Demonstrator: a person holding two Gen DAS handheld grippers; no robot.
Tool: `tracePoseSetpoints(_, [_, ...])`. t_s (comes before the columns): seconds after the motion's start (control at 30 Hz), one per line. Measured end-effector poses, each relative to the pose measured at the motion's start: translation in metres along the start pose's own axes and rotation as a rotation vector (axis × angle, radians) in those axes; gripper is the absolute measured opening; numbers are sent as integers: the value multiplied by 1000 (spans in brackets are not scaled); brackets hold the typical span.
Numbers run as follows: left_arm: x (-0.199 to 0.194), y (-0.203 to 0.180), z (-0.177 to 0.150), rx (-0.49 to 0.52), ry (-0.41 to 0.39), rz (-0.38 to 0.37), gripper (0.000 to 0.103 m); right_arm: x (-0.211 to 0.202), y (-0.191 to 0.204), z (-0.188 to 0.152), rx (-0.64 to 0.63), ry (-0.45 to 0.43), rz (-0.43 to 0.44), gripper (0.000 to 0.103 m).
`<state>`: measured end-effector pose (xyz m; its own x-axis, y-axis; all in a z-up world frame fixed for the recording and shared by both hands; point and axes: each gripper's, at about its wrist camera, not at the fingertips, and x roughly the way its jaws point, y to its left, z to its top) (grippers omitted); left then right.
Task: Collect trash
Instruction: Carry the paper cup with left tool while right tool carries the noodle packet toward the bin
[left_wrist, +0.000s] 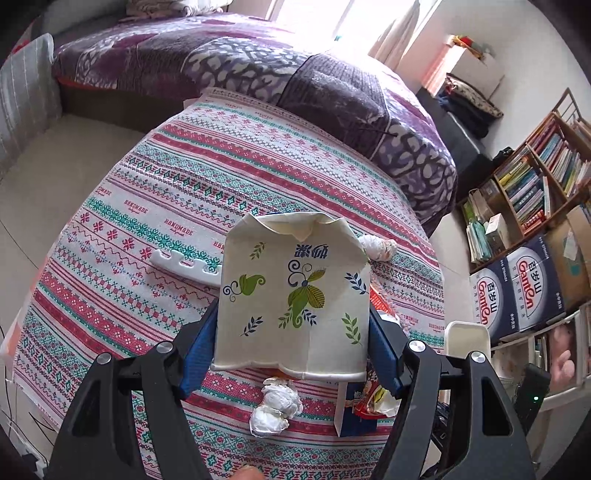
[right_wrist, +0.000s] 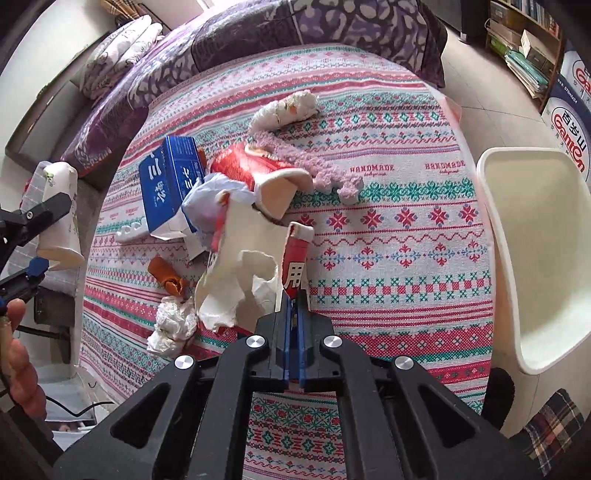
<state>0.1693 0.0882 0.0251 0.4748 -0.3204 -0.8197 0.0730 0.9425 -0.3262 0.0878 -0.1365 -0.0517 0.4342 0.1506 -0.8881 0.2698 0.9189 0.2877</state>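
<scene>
My left gripper (left_wrist: 291, 328) is shut on a flattened white paper cup (left_wrist: 291, 295) with green leaf prints, held above the patterned tablecloth (left_wrist: 147, 192). The cup also shows at the left of the right wrist view (right_wrist: 61, 214). My right gripper (right_wrist: 294, 314) is shut on the edge of a torn red and white paper cup (right_wrist: 258, 254), lifted over the table. A blue carton (right_wrist: 171, 184), a crumpled white tissue (right_wrist: 171, 326), an orange peel (right_wrist: 166, 275) and a second red cup (right_wrist: 258, 173) lie on the cloth (right_wrist: 388, 258).
A white bin (right_wrist: 532, 258) stands right of the table; its rim shows in the left wrist view (left_wrist: 467, 338). A pink foam piece (right_wrist: 306, 162), a white foam strip (left_wrist: 184, 266) and a wadded tissue (right_wrist: 286, 109) lie on the table. A bed (left_wrist: 221, 62) and bookshelf (left_wrist: 535, 184) are behind.
</scene>
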Motion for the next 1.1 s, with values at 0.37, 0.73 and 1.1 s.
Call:
tracePoseSetpoints(0.37, [-23,-37,2,61,-143,48,70,-70,-13,26,-24,-279,-105,1])
tracePoseSetpoints(0.73, [-45,-97,-11,178,-365,169,70,-120,-44,52,-16,-410,-259,1])
tracePoseSetpoints(1.1, [-34,-141,-33,198,-434,157,71,-127,-95,60,59,-468,-376,1])
